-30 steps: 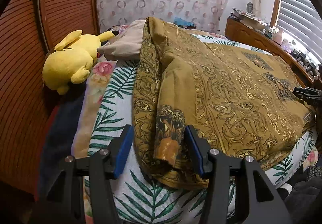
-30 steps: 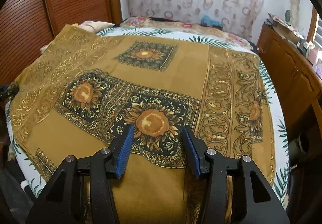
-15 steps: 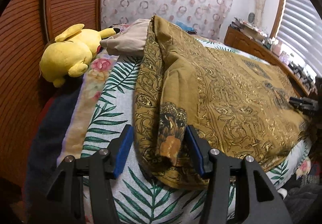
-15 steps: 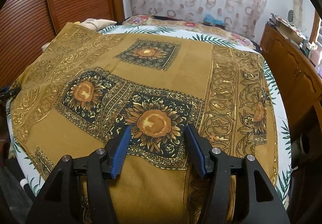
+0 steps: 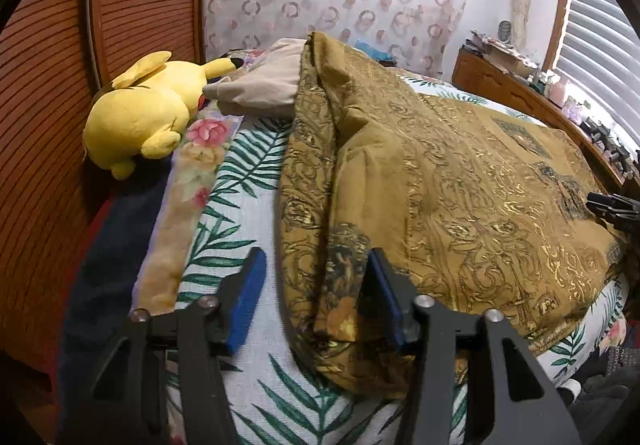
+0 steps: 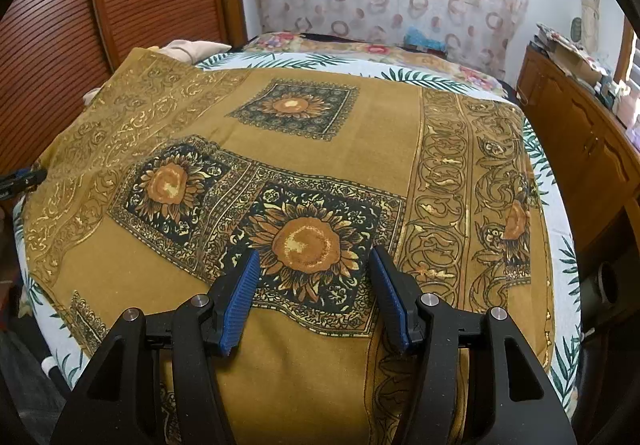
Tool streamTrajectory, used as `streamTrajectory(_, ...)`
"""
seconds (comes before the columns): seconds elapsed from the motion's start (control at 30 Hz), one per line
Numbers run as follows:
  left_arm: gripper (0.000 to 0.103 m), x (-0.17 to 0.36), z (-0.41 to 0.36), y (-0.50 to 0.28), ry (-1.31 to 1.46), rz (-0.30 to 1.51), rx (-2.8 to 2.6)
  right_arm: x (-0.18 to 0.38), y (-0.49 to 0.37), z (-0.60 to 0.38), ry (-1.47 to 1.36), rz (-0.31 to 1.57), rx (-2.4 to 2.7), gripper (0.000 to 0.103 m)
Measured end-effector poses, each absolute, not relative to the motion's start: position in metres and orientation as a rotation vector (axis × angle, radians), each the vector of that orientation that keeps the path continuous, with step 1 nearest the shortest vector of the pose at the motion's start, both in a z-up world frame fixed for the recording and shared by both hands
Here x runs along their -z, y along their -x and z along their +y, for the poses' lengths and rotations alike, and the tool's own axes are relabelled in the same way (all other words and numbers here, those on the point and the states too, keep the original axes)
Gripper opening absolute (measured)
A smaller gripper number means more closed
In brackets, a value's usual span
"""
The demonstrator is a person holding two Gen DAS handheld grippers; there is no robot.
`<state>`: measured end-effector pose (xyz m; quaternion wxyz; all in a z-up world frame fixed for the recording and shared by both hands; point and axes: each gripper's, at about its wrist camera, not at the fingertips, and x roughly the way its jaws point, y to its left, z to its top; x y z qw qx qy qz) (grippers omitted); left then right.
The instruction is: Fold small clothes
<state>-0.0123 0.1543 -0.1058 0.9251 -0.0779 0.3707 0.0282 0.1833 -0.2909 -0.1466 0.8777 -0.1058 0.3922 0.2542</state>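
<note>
Cloth [image 6: 384, 133] lies spread flat across the bed [image 5: 256, 173], its left edge folded over. Left tool [image 5: 314, 299]: jaws apart, straddling the folded near corner. Right tool [image 6: 314, 299]: jaws apart, above the sunflower print. Plush [image 5: 140, 117] beside the pillow [image 5: 256, 89].

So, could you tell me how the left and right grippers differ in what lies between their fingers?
The left gripper straddles the mustard cloth's bunched, folded edge and some leaf-print sheet; the right gripper frames a flat sunflower panel. The left sits at the cloth's margin, the right over its smooth middle. Both have blue pads and are open.
</note>
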Motion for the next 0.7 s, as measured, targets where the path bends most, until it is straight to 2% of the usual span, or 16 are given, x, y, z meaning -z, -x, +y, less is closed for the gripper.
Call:
streamTrajectory(0.07,0.027,0.106,0.152,0.014,0.171,0.755,-0.030,0.146,-0.183,-0.291,0.218,0.817,-0.530,0.057)
streamTrajectory(0.1,0.024,0.106,0.151,0.014,0.174,0.756,-0.023,0.146,-0.183,-0.291,0.216,0.817,-0.530,0.057)
streamTrajectory(0.17,0.009,0.105,0.151,0.014,0.199,0.756,0.007,0.147,-0.182,-0.291,0.214,0.816,-0.531,0.057)
streamTrajectory(0.2,0.007,0.103,0.151,0.015,0.211,0.744,0.013,0.147,-0.182,-0.291,0.214,0.816,-0.531,0.057)
streamTrajectory(0.4,0.005,0.063,0.136,0.026,0.219,0.603,0.078,0.146,-0.182,-0.292,0.209,0.816,-0.532,0.057)
streamTrajectory(0.7,0.005,0.025,0.099,0.016,0.158,0.522,0.180,0.147,-0.182,-0.290,0.211,0.815,-0.529,0.058)
